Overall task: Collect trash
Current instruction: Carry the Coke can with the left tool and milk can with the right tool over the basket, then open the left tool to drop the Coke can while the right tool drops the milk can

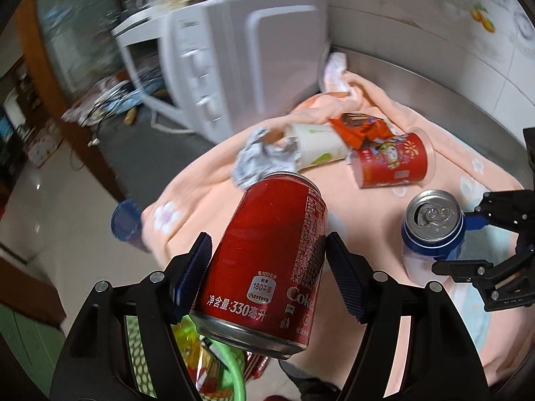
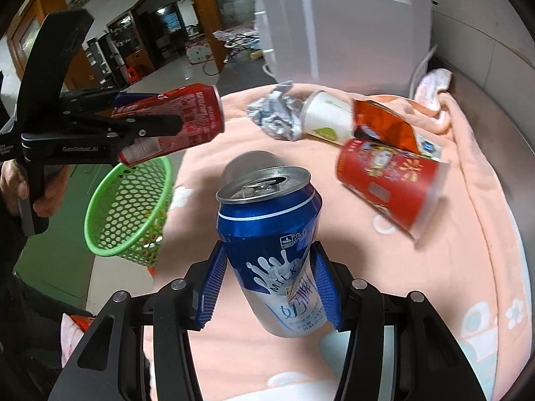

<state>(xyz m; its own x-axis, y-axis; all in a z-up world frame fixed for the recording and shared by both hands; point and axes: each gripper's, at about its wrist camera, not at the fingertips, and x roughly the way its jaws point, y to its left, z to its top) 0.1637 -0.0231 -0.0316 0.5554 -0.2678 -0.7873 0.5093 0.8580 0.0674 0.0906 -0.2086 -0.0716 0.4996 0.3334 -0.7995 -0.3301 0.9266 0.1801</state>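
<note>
My left gripper (image 1: pixel 267 277) is shut on a red Coke can (image 1: pixel 264 260) and holds it in the air above a green mesh basket (image 2: pixel 128 207); both show in the right wrist view, the can (image 2: pixel 187 113) over the basket's far rim. My right gripper (image 2: pixel 267 287) is shut on a blue and white milk can (image 2: pixel 274 244), raised just over the peach cloth (image 2: pixel 434 267); the can also shows in the left wrist view (image 1: pixel 433 224). A red cup (image 2: pixel 388 180), a white paper cup (image 2: pixel 326 120), an orange wrapper (image 2: pixel 381 123) and crumpled foil (image 2: pixel 274 115) lie on the cloth.
A white microwave (image 2: pixel 344 23) stands at the back of the table beside a tiled wall (image 1: pixel 434 23). A small pink cloth (image 2: pixel 431 83) lies by it. The basket sits below the table's left edge, with floor and furniture beyond.
</note>
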